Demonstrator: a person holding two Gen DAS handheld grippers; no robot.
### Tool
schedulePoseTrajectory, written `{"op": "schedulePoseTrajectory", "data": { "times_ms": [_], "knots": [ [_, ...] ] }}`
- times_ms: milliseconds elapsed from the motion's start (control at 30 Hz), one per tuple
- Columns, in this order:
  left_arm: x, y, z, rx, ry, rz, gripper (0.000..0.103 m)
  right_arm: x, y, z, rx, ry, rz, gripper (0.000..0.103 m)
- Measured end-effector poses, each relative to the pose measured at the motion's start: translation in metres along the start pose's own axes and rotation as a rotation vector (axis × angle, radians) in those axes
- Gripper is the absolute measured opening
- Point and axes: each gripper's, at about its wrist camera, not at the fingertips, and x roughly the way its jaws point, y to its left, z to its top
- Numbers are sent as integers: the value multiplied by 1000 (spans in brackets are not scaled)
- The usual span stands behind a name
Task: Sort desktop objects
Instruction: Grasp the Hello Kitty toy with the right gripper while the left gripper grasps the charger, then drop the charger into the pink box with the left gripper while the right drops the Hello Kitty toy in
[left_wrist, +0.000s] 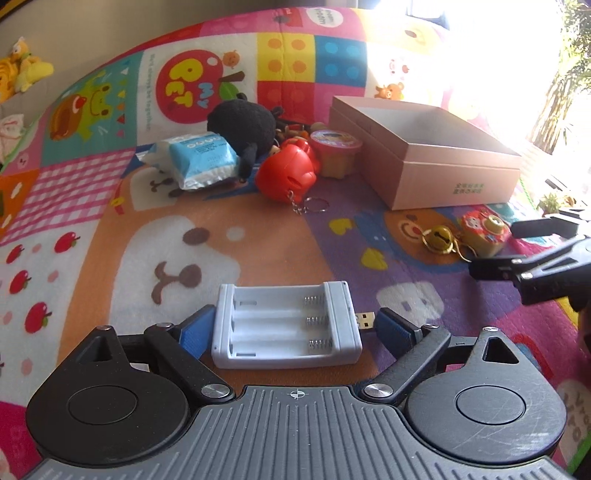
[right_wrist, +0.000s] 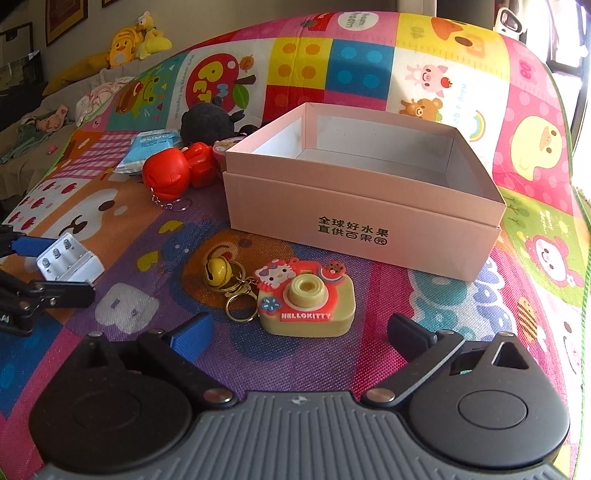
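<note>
My left gripper (left_wrist: 295, 328) is open around a white battery charger (left_wrist: 286, 326) lying on the mat; its blue pads stand on either side, the left one close, the right one beside the USB plug. The charger also shows in the right wrist view (right_wrist: 70, 260). My right gripper (right_wrist: 299, 332) is open and empty, just in front of a Hello Kitty toy camera keychain (right_wrist: 306, 302) with a gold bell (right_wrist: 218, 271). An open, empty pink box (right_wrist: 364, 184) stands behind the camera; it also shows in the left wrist view (left_wrist: 424, 155).
Behind on the colourful play mat (left_wrist: 110, 258) lie a red keychain toy (left_wrist: 288, 177), a blue tissue pack (left_wrist: 199, 160), a black plush (left_wrist: 243, 127) and a small pink-lidded cup (left_wrist: 334, 149). Yellow plush toys (right_wrist: 136, 40) lie on a couch at far left.
</note>
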Motion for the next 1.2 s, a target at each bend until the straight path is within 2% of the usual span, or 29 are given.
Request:
{"op": "schedulePoseTrajectory", "data": {
  "times_ms": [33,100,133,167,333,433,567,667,867,933,1000,1200],
  "knots": [
    [-3,0,-3,-1,0,-2,97,1,-1,2,5,-4,1,86],
    [-4,1,-4,-7,-2,-7,97,2,-1,6,16,-2,3,71],
    [-3,1,-3,-12,-2,-9,99,2,0,8,16,-1,-1,69],
    [-2,2,-1,-19,-1,-10,100,2,1,9,10,3,-7,57],
    [6,-3,4,-11,-7,25,100,-20,5,8,-35,13,8,56],
    [5,-7,3,10,-10,50,95,-45,-1,6,-46,4,28,56],
    [-5,-11,6,31,-8,41,94,-88,-15,10,-24,-39,31,56],
    [-25,-24,20,72,-37,-25,94,-129,-29,21,-13,-125,21,56],
    [-57,-66,83,197,-233,-102,94,-197,-49,56,7,-385,-52,56],
    [-50,-84,103,225,-276,-110,94,-207,-54,65,-2,-443,-83,56],
    [-35,-100,119,236,-285,-128,94,-209,-59,73,-8,-477,-111,56],
    [49,-144,153,206,-202,-207,94,-189,-82,92,23,-478,-146,56]
  ]
}}
